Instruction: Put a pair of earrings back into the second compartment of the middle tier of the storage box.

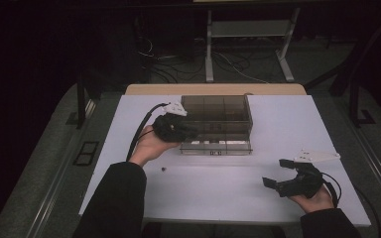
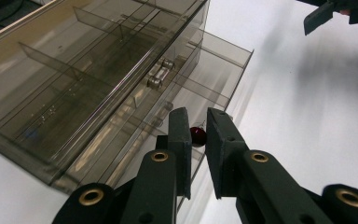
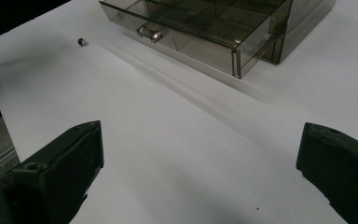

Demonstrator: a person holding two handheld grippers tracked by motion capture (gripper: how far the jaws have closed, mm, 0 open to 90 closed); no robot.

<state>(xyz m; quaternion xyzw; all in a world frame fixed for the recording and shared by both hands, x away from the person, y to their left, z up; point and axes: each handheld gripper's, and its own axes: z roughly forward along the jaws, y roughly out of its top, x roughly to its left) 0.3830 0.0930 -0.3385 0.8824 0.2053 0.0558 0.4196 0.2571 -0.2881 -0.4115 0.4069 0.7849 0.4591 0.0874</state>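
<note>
A smoky clear drawer box (image 1: 223,110) stands at the middle back of the white table (image 1: 218,196), and its drawer (image 1: 216,146) is pulled out toward me. My left gripper (image 1: 191,133) is at the box's left front. In the left gripper view it (image 2: 198,116) is shut on a small dark red bead (image 2: 197,136), which it holds over the drawer's (image 2: 214,79) divided compartments. A second red bead (image 1: 163,169) (image 3: 80,42) lies on the table, left of the drawer. My right gripper (image 1: 275,172) (image 3: 198,154) stays near the front right, jaws wide open and empty.
The drawer's metal handle (image 3: 150,32) faces the table's front. Beyond the far edge are a wooden strip (image 1: 213,89), a metal stand (image 1: 248,29) and loose cables on the floor. Bare white tabletop lies between the two hands.
</note>
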